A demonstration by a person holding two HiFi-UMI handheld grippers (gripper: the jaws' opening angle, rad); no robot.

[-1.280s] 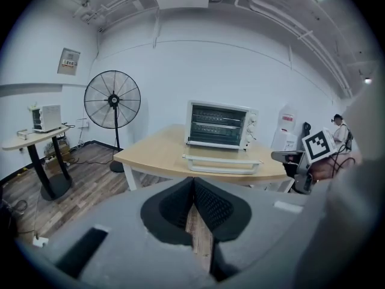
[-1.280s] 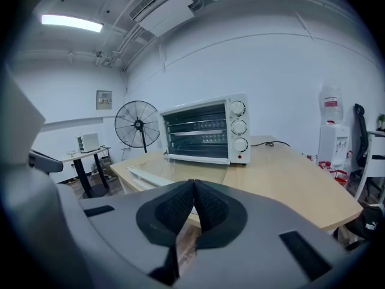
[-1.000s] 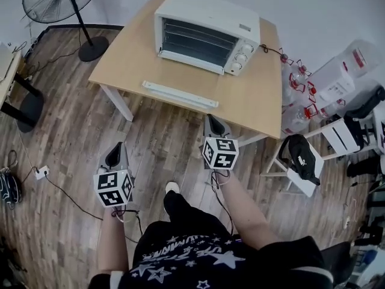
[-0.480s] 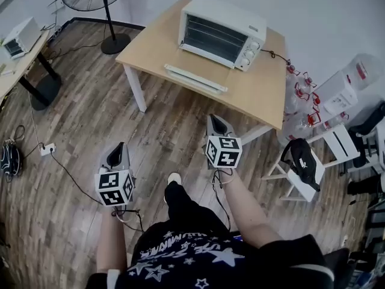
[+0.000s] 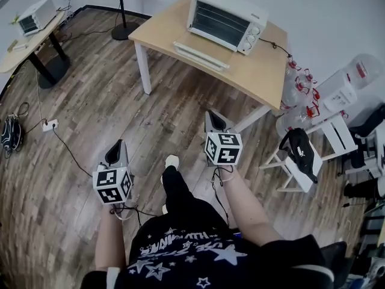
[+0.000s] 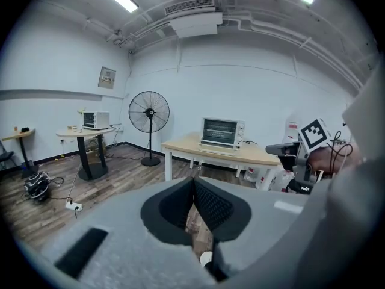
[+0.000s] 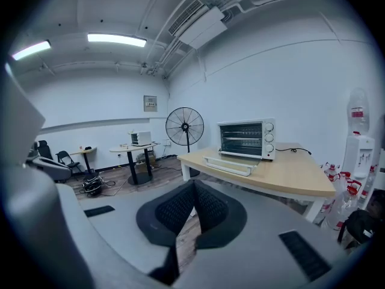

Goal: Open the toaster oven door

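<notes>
One oven (image 5: 225,20) sits far off on the bench (image 5: 258,80), its door (image 5: 201,48) seemingly already dropped flat in front. You stand well back from it, so your left claw (image 5: 118,148) and right claw (image 5: 213,118) hang low over the floor (image 5: 108,95), both clenched on nothing.

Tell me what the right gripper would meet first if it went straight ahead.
Probably the near edge of the wooden table, short of the toaster oven, though depth and height are hard to judge.
</notes>
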